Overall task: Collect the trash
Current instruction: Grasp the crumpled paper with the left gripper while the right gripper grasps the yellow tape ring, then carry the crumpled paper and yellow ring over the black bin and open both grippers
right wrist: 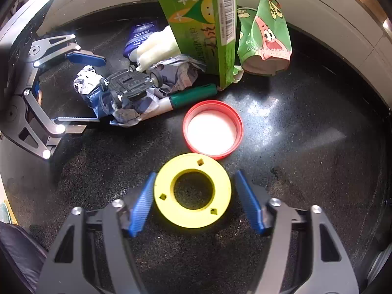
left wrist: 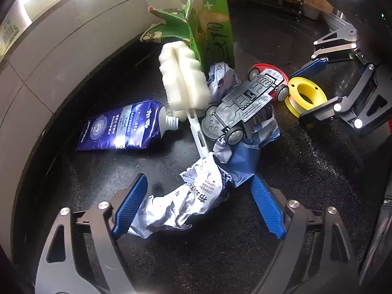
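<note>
A crumpled blue-and-white wrapper (left wrist: 196,196) lies on the dark counter (left wrist: 306,171) between the blue pads of my left gripper (left wrist: 199,203). The jaws stand wide around it and are open. An upside-down toy car (left wrist: 245,103) rests on the far end of the wrapper. A flat yellow ring (right wrist: 193,218) lies between the pads of my right gripper (right wrist: 196,203). The left pad is at the ring's rim, and a thin gap shows at the right pad. The left wrist view shows that gripper (left wrist: 301,95) straddling the ring (left wrist: 308,90).
A red lid (right wrist: 213,132) lies just beyond the ring. Further back are a green marker (right wrist: 193,95), a torn green carton (right wrist: 208,31), a crushed cartoon cup (right wrist: 264,39), a white sponge brush (left wrist: 181,80) and a blue toothpaste tube (left wrist: 120,127). A grey wall (left wrist: 36,73) curves behind.
</note>
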The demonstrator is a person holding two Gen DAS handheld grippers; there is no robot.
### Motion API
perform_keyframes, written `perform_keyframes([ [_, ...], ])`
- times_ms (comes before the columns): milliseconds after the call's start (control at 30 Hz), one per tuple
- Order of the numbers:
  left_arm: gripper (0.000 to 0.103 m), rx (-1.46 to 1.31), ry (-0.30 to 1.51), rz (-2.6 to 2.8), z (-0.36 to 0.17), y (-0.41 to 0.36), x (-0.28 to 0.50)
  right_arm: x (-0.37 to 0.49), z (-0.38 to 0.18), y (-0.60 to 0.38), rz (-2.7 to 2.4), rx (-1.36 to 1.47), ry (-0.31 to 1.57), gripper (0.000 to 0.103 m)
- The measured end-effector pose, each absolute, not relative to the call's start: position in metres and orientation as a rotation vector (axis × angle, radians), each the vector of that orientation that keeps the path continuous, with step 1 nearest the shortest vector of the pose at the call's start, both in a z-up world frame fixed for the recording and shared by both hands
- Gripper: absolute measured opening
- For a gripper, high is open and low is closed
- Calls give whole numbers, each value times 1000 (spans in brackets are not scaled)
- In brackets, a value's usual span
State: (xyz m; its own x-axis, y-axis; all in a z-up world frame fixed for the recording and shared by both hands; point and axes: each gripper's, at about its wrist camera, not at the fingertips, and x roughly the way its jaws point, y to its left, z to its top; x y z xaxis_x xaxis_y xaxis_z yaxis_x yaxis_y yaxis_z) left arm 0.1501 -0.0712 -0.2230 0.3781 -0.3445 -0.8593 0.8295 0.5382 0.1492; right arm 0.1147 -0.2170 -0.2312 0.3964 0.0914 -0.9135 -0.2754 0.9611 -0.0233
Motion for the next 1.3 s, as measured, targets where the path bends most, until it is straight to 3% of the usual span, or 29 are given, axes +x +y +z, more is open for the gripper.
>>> perform_keyframes([
  [100, 61, 627, 911, -778, -221, -74, 139, 113, -231, -217, 237, -167, 1148, 55],
  [133, 45, 626, 919, -758, -219, -76, 134, 112, -231, -218, 238, -154, 1153, 55],
  [233, 41, 602, 947, -711, -214, -78, 119, 106, -227, -222, 235, -139, 1154, 55],
  [700, 39, 299, 995, -551, -146, -66, 47, 68, -163, -233, 247, -106, 1048, 55],
  [1300, 39, 216, 947, -402, -122, -42, 3, 23, -133, -217, 287, -162, 966, 55],
])
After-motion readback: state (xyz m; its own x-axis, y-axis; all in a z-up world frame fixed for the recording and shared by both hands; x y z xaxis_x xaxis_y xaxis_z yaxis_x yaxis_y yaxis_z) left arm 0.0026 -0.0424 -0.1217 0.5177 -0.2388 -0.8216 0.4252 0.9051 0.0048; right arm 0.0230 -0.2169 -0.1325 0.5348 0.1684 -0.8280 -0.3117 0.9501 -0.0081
